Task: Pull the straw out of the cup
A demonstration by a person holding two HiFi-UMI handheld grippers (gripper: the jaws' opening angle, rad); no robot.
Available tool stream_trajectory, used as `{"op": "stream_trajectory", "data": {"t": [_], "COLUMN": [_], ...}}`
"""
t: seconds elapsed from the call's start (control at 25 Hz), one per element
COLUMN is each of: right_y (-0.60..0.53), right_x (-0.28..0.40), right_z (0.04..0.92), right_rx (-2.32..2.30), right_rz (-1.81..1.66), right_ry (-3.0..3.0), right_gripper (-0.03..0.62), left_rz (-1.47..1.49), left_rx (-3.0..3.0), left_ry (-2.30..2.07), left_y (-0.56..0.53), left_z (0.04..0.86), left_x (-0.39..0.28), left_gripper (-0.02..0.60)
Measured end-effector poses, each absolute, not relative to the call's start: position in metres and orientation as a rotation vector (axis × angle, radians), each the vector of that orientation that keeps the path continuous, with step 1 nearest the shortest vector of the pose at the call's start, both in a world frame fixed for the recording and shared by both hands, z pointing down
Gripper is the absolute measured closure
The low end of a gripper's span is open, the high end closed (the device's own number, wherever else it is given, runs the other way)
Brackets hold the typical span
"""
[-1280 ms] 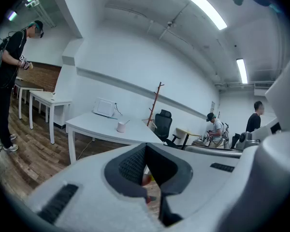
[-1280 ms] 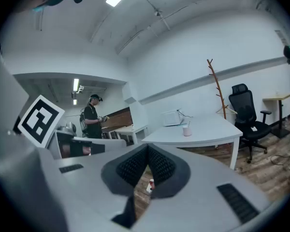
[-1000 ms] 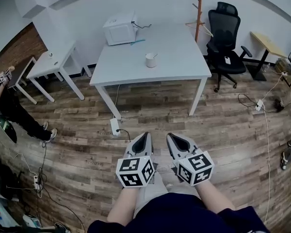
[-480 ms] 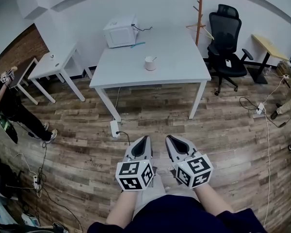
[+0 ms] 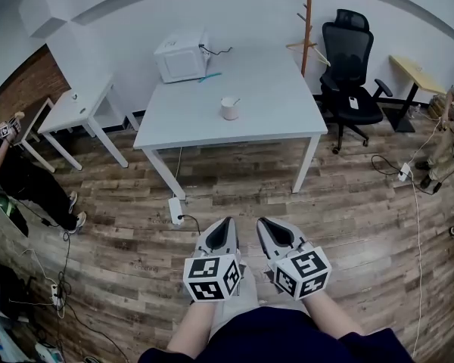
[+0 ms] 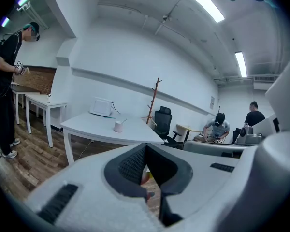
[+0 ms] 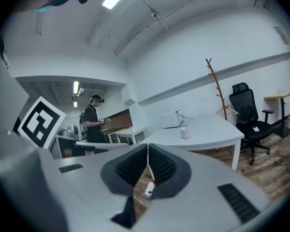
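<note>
Plainly the pull has not begun. The cup (image 5: 229, 109) stands near the middle of the white table (image 5: 280, 119), and the straw (image 5: 235, 101) leans out over its rim toward the table's right end. A white box (image 5: 181, 56) sits at the table's far left corner, well apart from the cup.

The straw looks thin and light, probably soft enough to flatten or kink under a hard pinch, and smooth enough to slip through a weak one. The short length above the rim is the only place to take it, best close to the rim, where it should bend least. The small cup is likely light too and could slide or tip if the straw drags on it, so steadying its wall with the other gripper seems wise.

Both grippers hang well short of the table, on its near side, over the wooden floor and close to the person's body. The left gripper (image 5: 227, 225) is clenched, its pads meeting at the tips with nothing between them. The right gripper (image 5: 262, 225) is likewise closed and empty. Neither touches the table, the cup or the straw, and each must open before it can grasp.
</note>
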State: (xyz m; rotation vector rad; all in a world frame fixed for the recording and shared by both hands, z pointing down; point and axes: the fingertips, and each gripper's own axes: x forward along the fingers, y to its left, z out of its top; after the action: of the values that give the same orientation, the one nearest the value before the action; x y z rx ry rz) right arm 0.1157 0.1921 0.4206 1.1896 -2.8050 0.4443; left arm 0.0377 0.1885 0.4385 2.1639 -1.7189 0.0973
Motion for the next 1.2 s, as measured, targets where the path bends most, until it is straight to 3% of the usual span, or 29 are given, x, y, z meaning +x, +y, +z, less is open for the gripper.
{"op": "stream_trajectory", "data": {"t": [1.2], "right_y": [-0.021], "right_x": [0.021], "right_z": [0.422], "right_rx": [1.277], "right_rz": [0.494], "right_ry": [-2.716], "right_gripper": [0.563], "left_rz": [0.123], "left_rx": [2.158], "left_ry": [-1.606], "left_y": [-0.027], "left_z": [0.449], "left_x": [-0.062], "left_gripper": [0.569]}}
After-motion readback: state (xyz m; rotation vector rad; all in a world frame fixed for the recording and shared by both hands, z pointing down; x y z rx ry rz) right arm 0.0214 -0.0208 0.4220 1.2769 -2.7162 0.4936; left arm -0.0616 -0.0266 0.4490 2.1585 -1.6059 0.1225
